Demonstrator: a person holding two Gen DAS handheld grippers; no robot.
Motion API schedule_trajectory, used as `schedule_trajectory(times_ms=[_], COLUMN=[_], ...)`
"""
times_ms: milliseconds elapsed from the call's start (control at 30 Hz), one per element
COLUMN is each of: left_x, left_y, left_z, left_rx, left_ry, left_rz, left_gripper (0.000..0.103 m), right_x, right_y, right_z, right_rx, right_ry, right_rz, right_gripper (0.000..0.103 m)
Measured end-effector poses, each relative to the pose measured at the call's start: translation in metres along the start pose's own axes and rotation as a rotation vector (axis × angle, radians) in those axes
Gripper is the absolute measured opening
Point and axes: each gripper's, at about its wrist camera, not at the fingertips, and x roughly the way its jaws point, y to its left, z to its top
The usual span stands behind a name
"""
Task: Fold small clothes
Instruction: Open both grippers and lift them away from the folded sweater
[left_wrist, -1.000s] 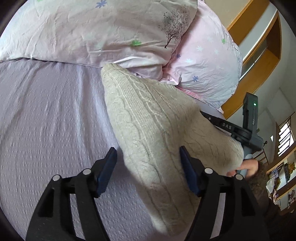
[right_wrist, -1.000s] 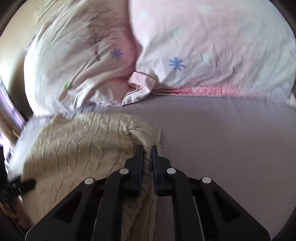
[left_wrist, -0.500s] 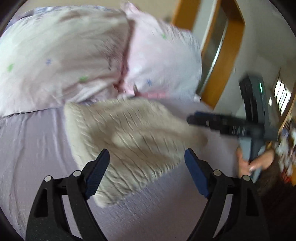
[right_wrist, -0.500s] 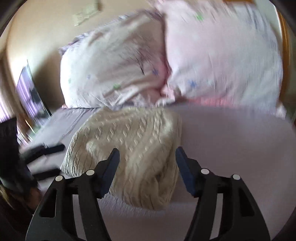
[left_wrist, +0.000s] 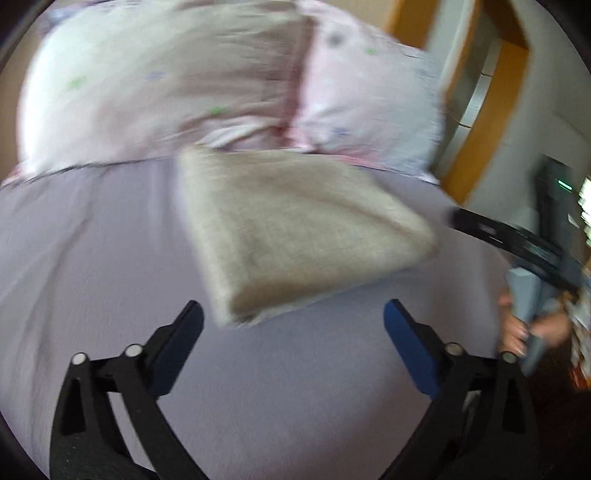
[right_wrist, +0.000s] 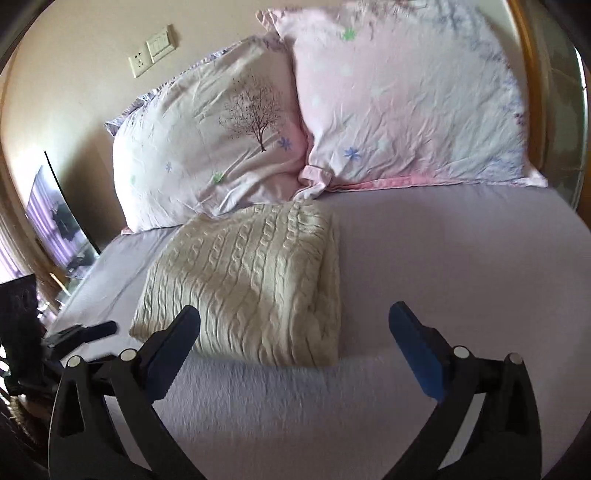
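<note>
Two grippers are in your hands, and both have their jaws spread wide with nothing between them. Your left gripper (left_wrist: 291, 332) hovers over the lilac bed sheet (left_wrist: 92, 258), its blue-padded fingers (left_wrist: 406, 343) just short of the near edge of the cream cable-knit sweater (left_wrist: 295, 229). That view is blurred by motion. The sweater lies folded into a thick rectangle on the sheet, its far end touching two pale pink pillows (left_wrist: 166, 85). At the right of that view, your right hand (left_wrist: 517, 328) grips the grey handle of the other tool.

Your right gripper (right_wrist: 293, 332) also hangs above the sheet (right_wrist: 461, 258), with the folded sweater (right_wrist: 251, 280) ahead and slightly left of centre, one finger (right_wrist: 173, 343) overlapping its near corner in the picture. Behind it, one pillow (right_wrist: 207, 147) carries a printed bare tree and small blue and green flowers; the pinker pillow (right_wrist: 406, 99) beside it shows the same flowers. A cream wall socket and switch plate (right_wrist: 151, 55) sits on the wall above. No brand, label or writing can be read anywhere.
</note>
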Motion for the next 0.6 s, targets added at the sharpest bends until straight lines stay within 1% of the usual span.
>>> schedule_trajectory(times_ms=[33,100,167,200,267,333,400,433,533,600], left_x=[0.001,0.007,0.020,0.024,0.036,0.041,0.047,0.050,0.051,0.053], left_y=[0.001,0.000,0.000,-0.001,-0.001,-0.002,0.002,0.003,-0.002,-0.004], left_z=[-0.003,-0.004,-0.002,-0.001,0.001,0.000,-0.002,-0.001,-0.004,-0.006], left_rx=[-0.021,-0.036,-0.038,-0.037,-0.026,-0.019,-0.026,-0.029,-0.005,0.012], left_ry=[0.011,0.040,0.079,0.098,0.128,0.144,0.168,0.174,0.170,0.170], left_rz=[0.053,0.106,0.138,0.150,0.187,0.221,0.215,0.215,0.248,0.265], left_gripper=[0.101,0.101,0.101,0.101,0.101,0.101,0.101,0.101,0.101,0.101], right_x=[-0.003,-0.002,0.007,0.014,0.023,0.030,0.036,0.040,0.051,0.054], right_y=[0.000,0.004,0.011,0.017,0.026,0.032,0.039,0.041,0.045,0.045], right_z=[-0.004,-0.013,-0.021,-0.026,-0.033,-0.038,-0.041,-0.042,-0.046,-0.046], right_rx=[-0.003,-0.018,-0.052,-0.074,-0.093,-0.105,-0.115,-0.120,-0.150,-0.154], right_ry=[0.012,0.075,0.128,0.157,0.187,0.199,0.197,0.202,0.234,0.245], right_rz=[-0.033,-0.156,-0.208,-0.216,-0.224,-0.244,-0.264,-0.271,-0.278,-0.270], right_gripper=[0.102,0.102,0.102,0.102,0.102,0.102,0.102,0.102,0.102,0.102])
